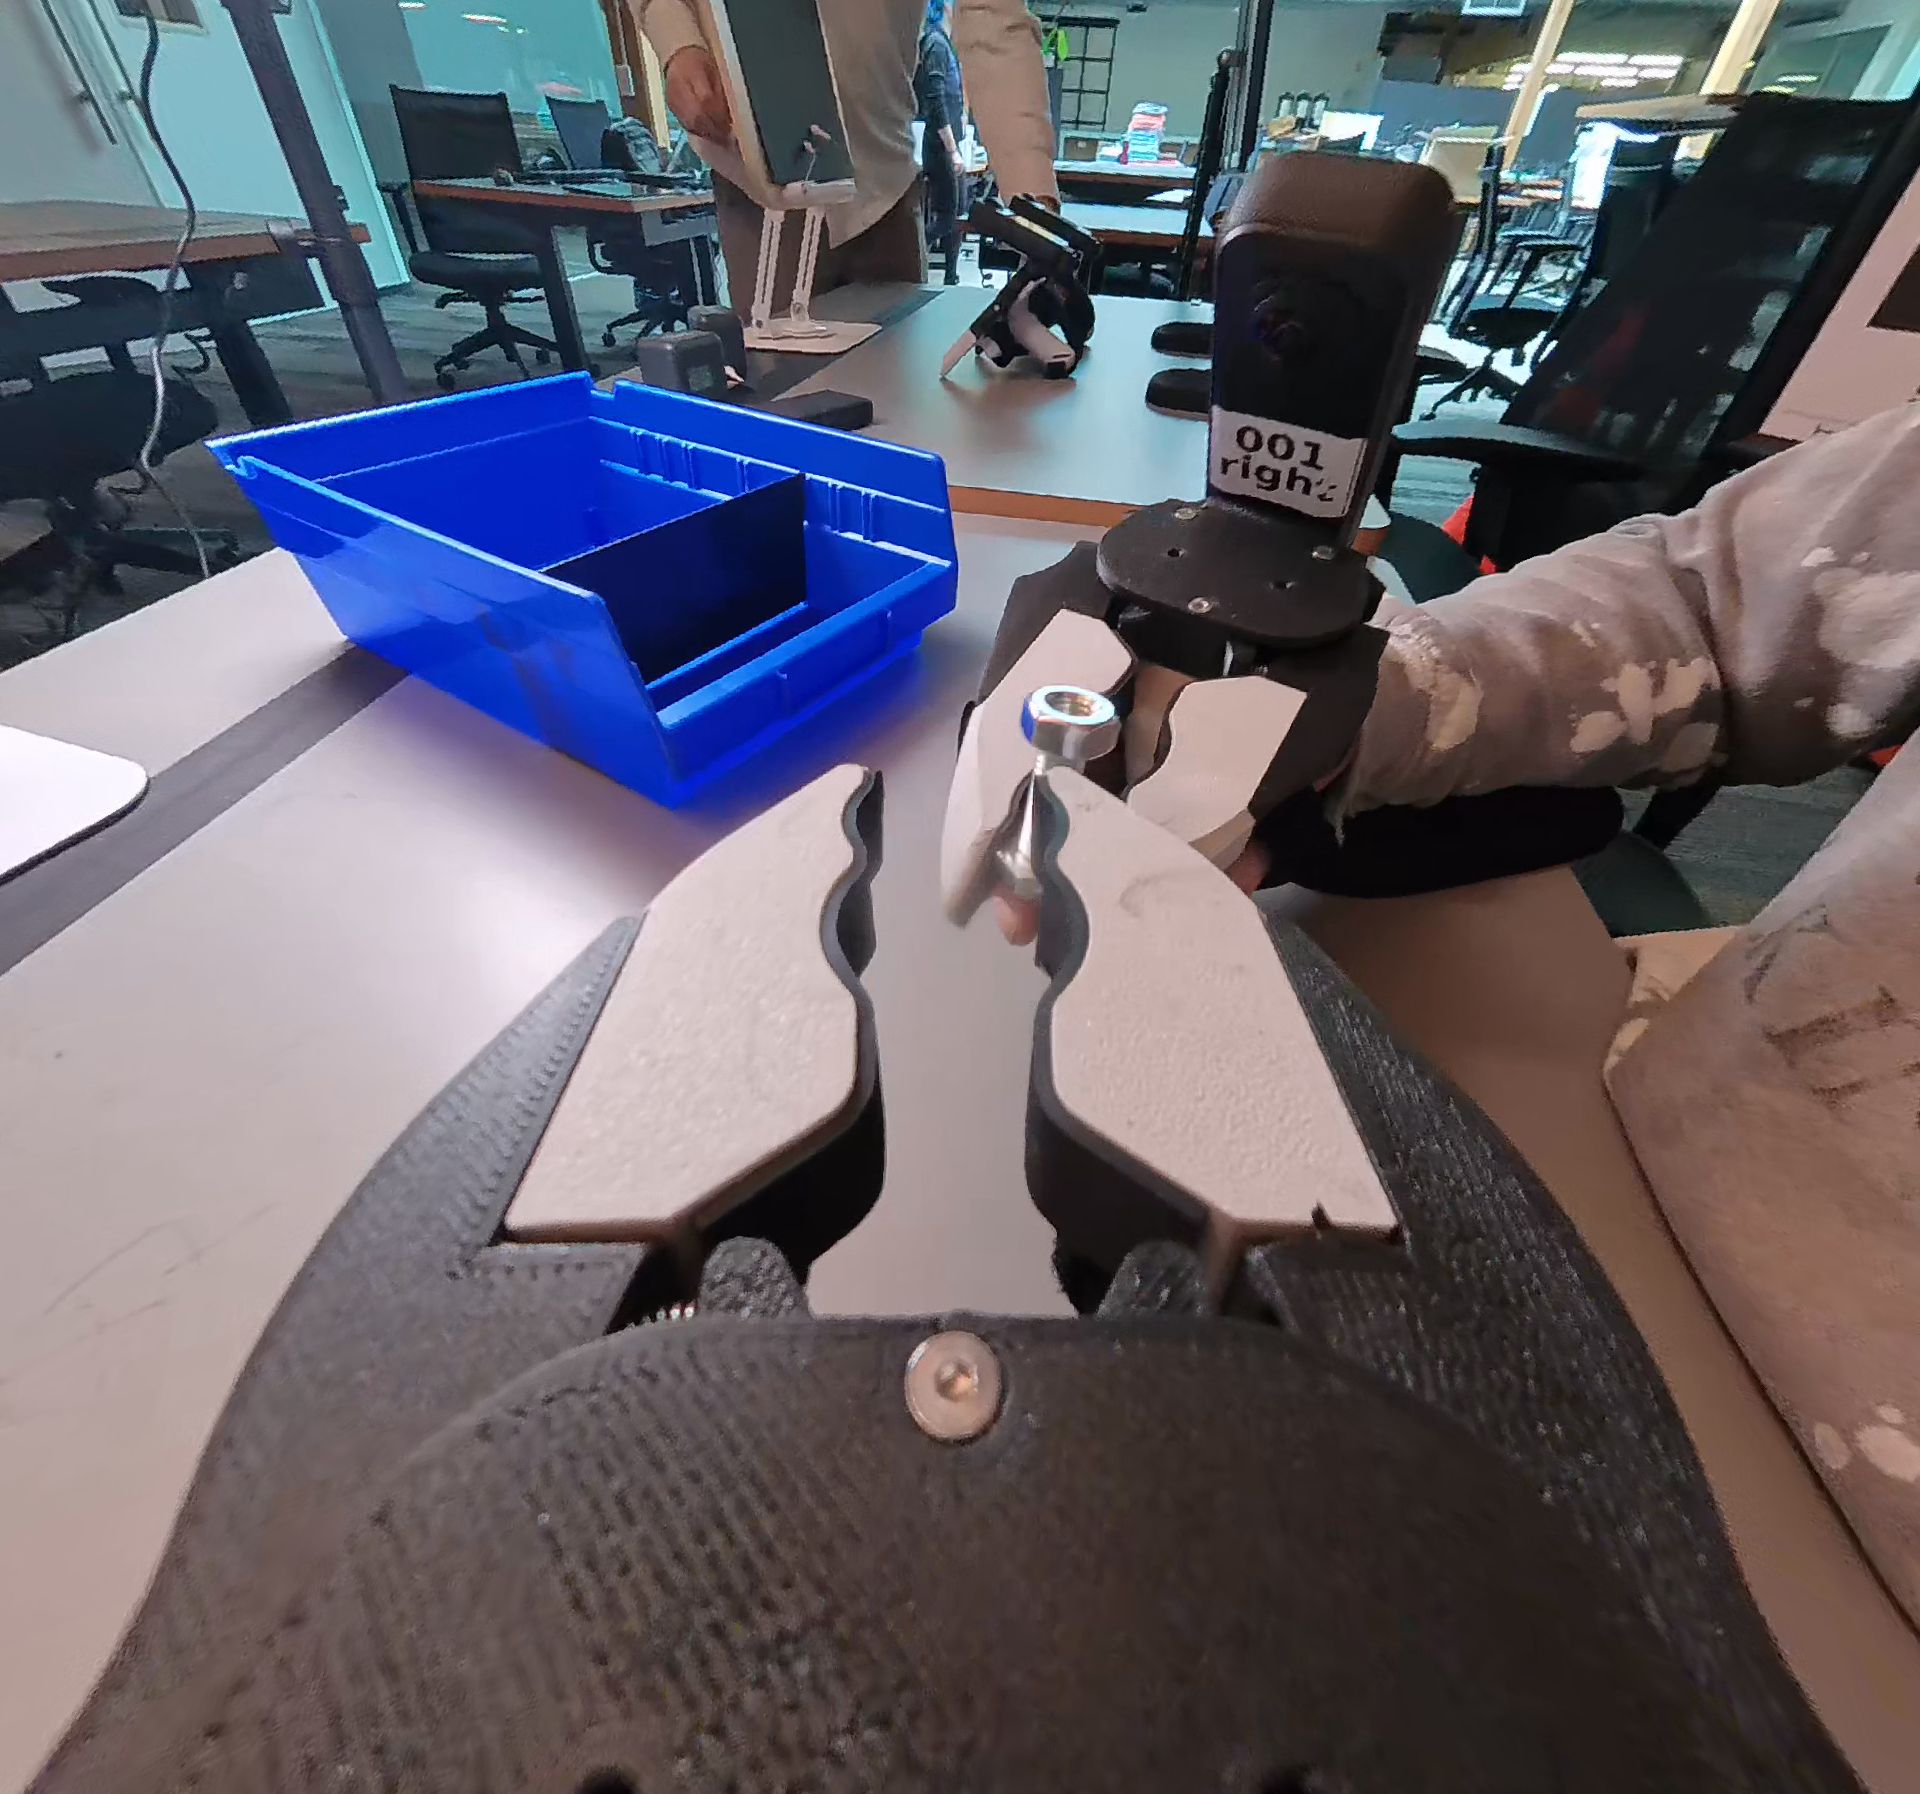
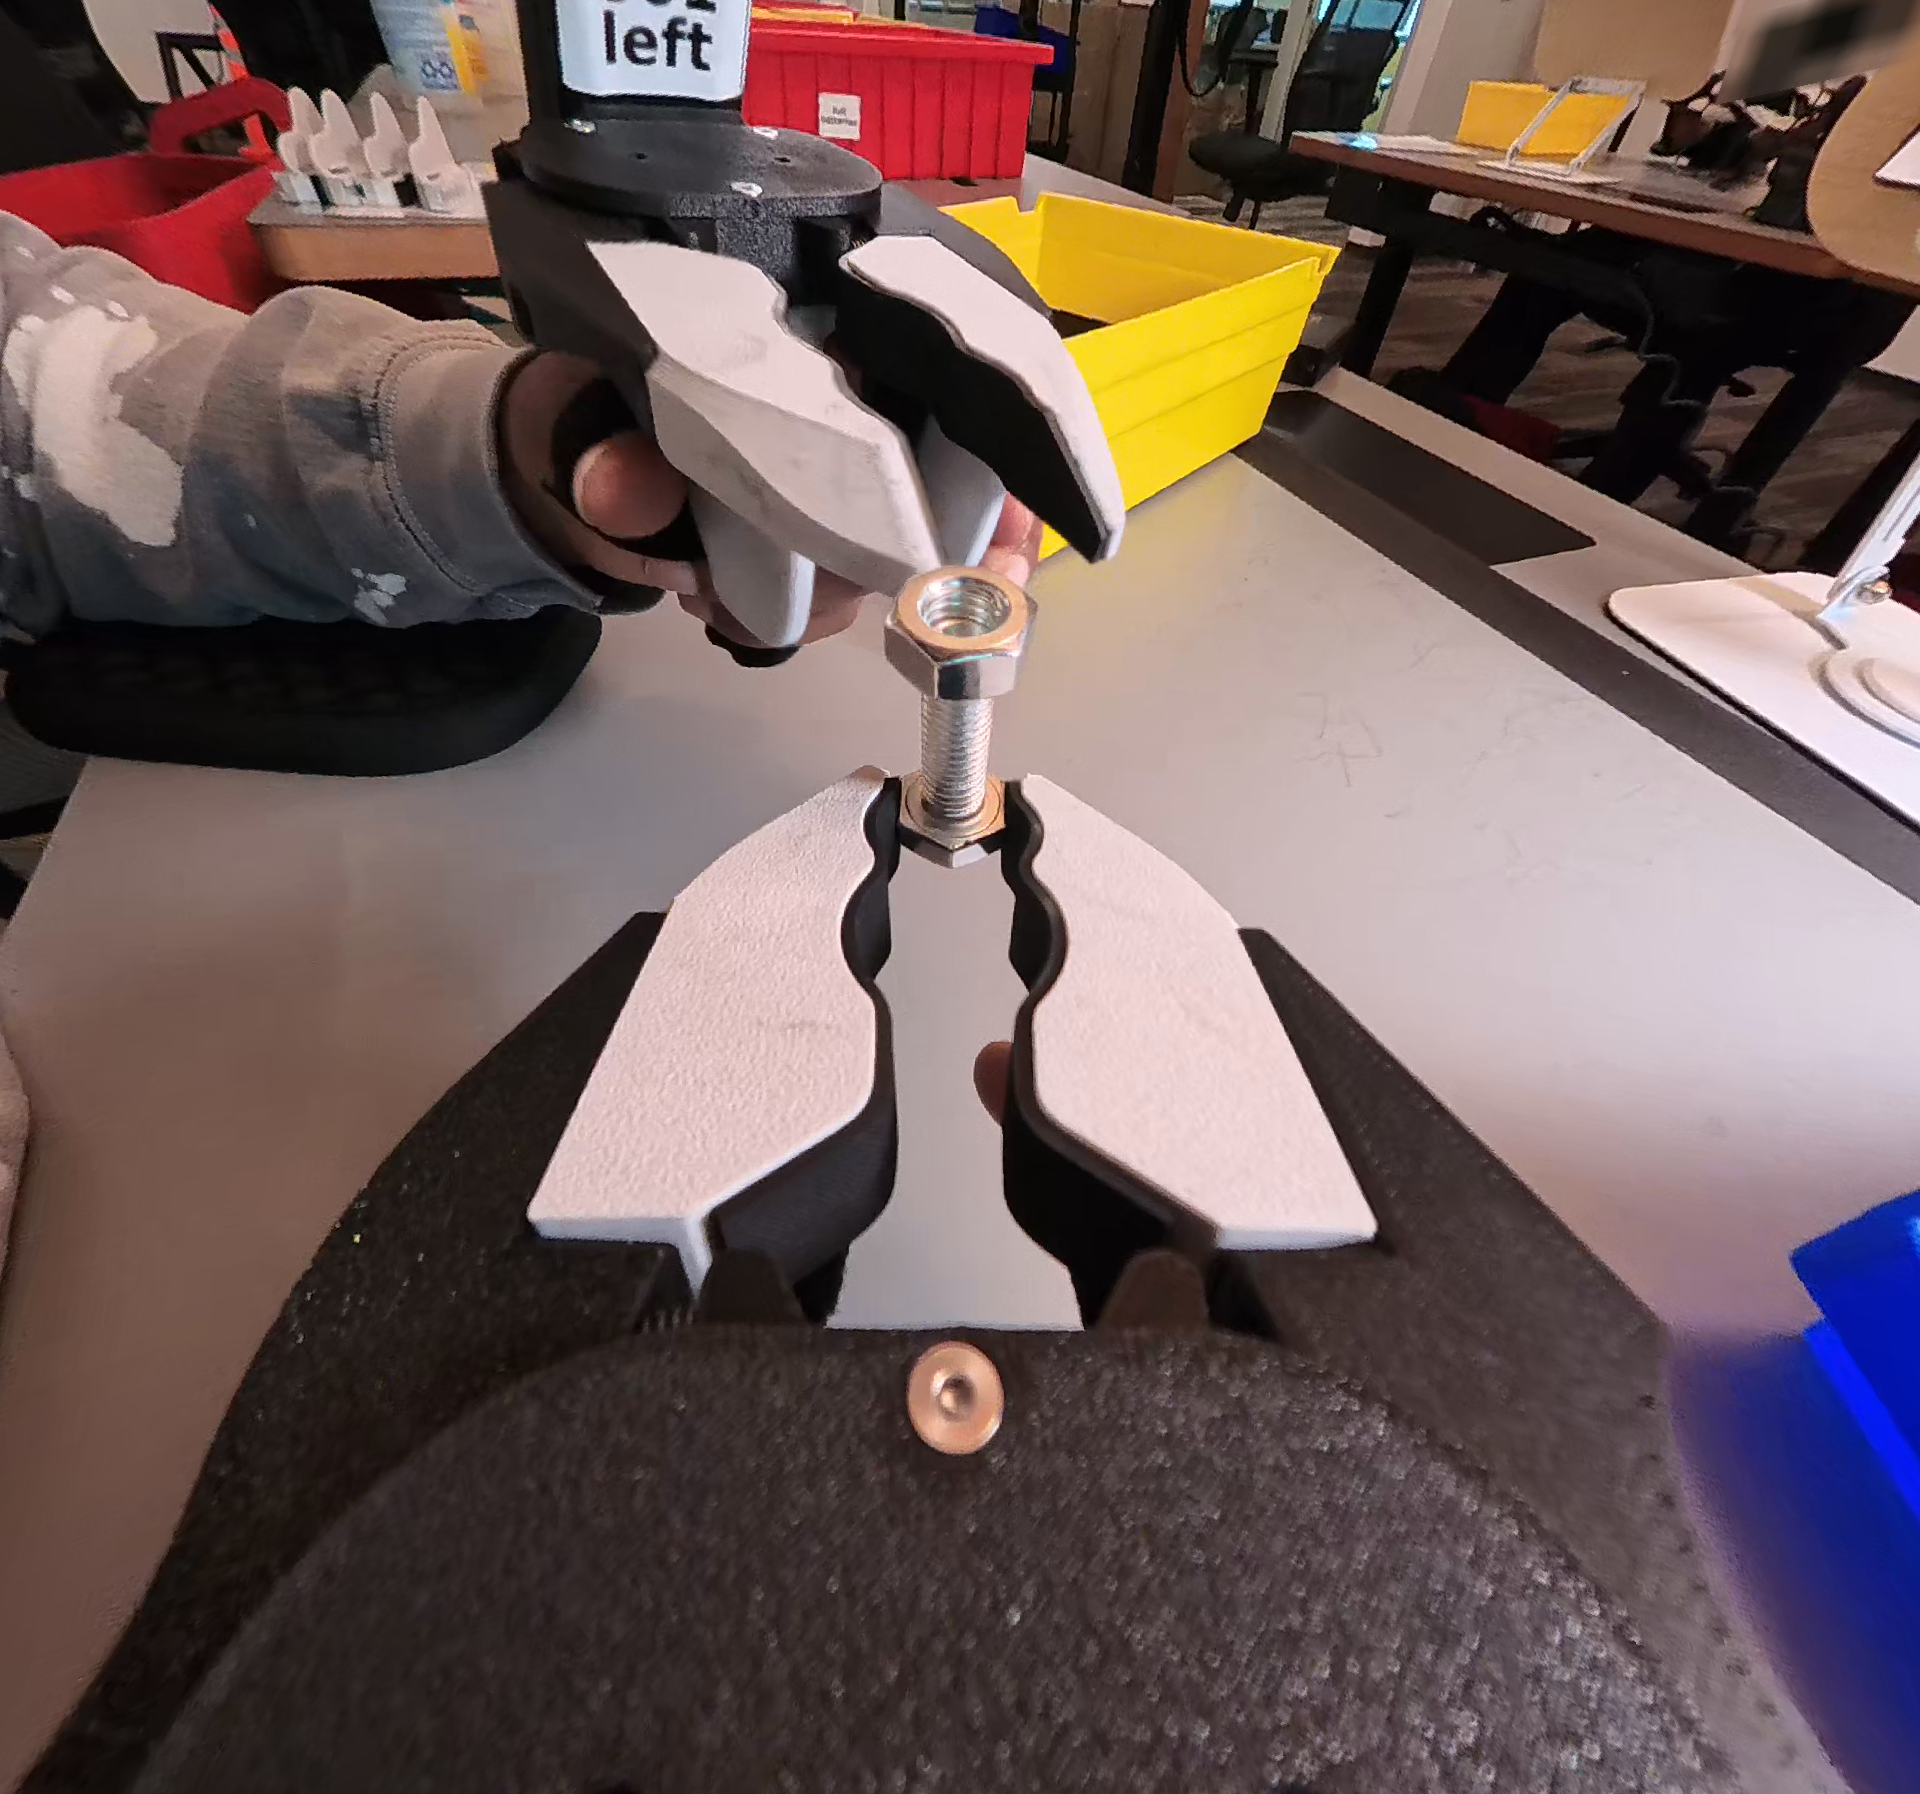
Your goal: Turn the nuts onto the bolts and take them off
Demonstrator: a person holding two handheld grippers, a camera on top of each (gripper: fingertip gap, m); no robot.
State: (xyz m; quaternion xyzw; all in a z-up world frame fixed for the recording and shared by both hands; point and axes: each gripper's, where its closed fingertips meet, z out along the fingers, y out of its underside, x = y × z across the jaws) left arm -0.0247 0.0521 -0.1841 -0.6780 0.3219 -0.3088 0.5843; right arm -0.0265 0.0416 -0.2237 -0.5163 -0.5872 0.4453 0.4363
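Grey tabletop (image 2: 1351,705) in an open office of desks and chairs carries the work. Held above it, well in from its edges, a silver bolt (image 2: 954,757) stands upright with a hex nut (image 2: 961,638) threaded on its top end, the thread showing bare below the nut. The right gripper (image 2: 951,825) is clamped on the bolt's hex head, its white fingertips (image 2: 831,809) pressing in from both sides. Just beyond the nut, the left gripper (image 2: 1003,549) points down at it with its jaws a narrow gap apart and nothing between them; one tip sits just beside the nut's rim, and whether it touches cannot be told. From the left wrist view the left gripper (image 1: 961,788) shows the same narrow gap, with the bolt (image 1: 1023,835) and nut (image 1: 1072,721) just off its right fingertip. Farther out, a blue bin (image 1: 582,591) with a dark divider rests toward the table's far left side, and a yellow bin (image 2: 1195,331) sits at another edge. A person's sleeves (image 1: 1610,622) reach in from the near side.
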